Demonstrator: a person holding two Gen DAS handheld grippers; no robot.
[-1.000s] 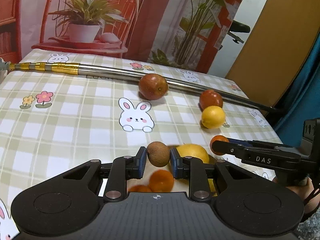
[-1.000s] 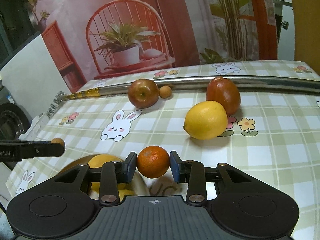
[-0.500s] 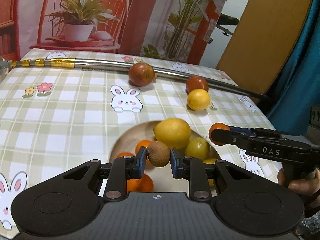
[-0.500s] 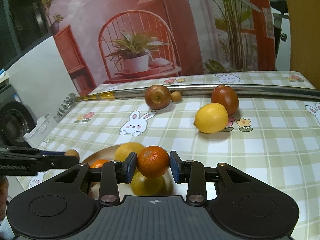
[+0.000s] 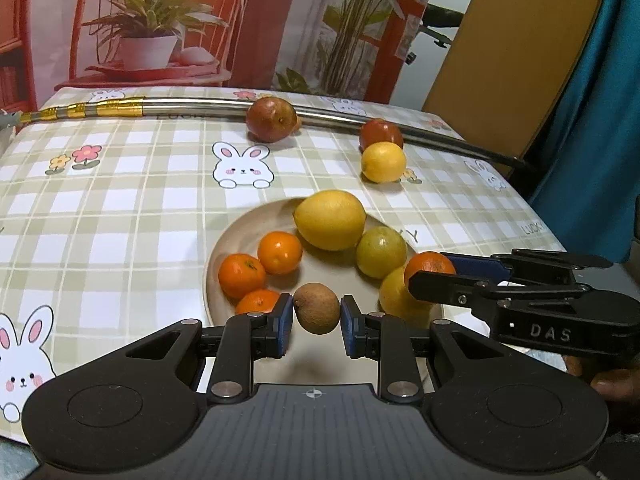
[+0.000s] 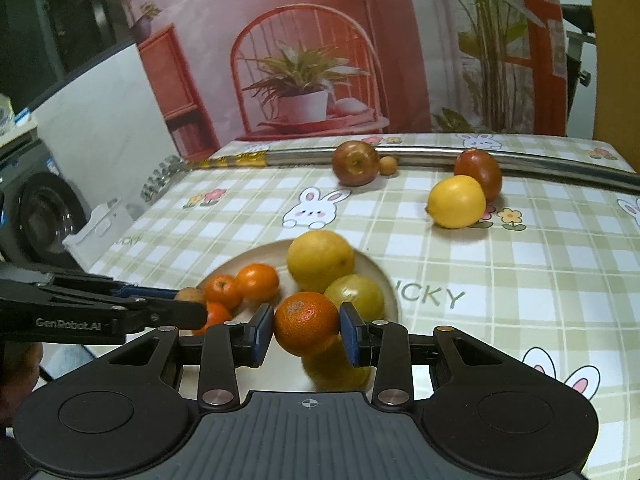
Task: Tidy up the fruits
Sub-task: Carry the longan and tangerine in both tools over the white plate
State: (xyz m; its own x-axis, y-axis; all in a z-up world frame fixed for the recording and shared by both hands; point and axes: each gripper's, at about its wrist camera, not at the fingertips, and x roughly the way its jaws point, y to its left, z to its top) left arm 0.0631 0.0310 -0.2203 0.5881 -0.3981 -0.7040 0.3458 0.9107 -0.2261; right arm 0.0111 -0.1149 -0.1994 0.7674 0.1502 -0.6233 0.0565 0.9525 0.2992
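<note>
L gripper (image 5: 316, 316): you had it clamped on a small brown fruit (image 5: 316, 308), blue pads touching both sides, held over the near rim of the plate (image 5: 236, 240).
R gripper (image 6: 307, 330): you had it closed on an orange (image 6: 306, 323), pads pressed to either side, over the plate's near-right part; from the L cam it sat at the plate's right edge, above a yellow fruit.
Your hands: only a bit of fingers showed behind the R tool, low right in the L cam; nothing else of you was clear.
Plate: beige, round, on the checked bunny cloth (image 5: 120, 208), just in front of both tools.
On plate: big lemon (image 5: 330, 220) at the far side, yellow-green citrus (image 5: 380, 252) touching it on the right, three small oranges (image 5: 280, 252) bunched at the left, one more yellow fruit at the near right, partly hidden by the R tool.
Loose fruit, far side: red apple (image 5: 270, 119) against the metal pole (image 5: 192, 105), w/ a tiny brown fruit (image 6: 388, 166) just beside it (R cam only).
Loose fruit, far right: 2nd lemon (image 5: 383, 162) touching a dark red fruit (image 5: 380, 133) right behind it, that one up against the pole.
Pole: lay across the table's far edge, gold-wrapped at its left end.
Backdrop: printed scene w/ red chair and potted plant behind the table.
</note>
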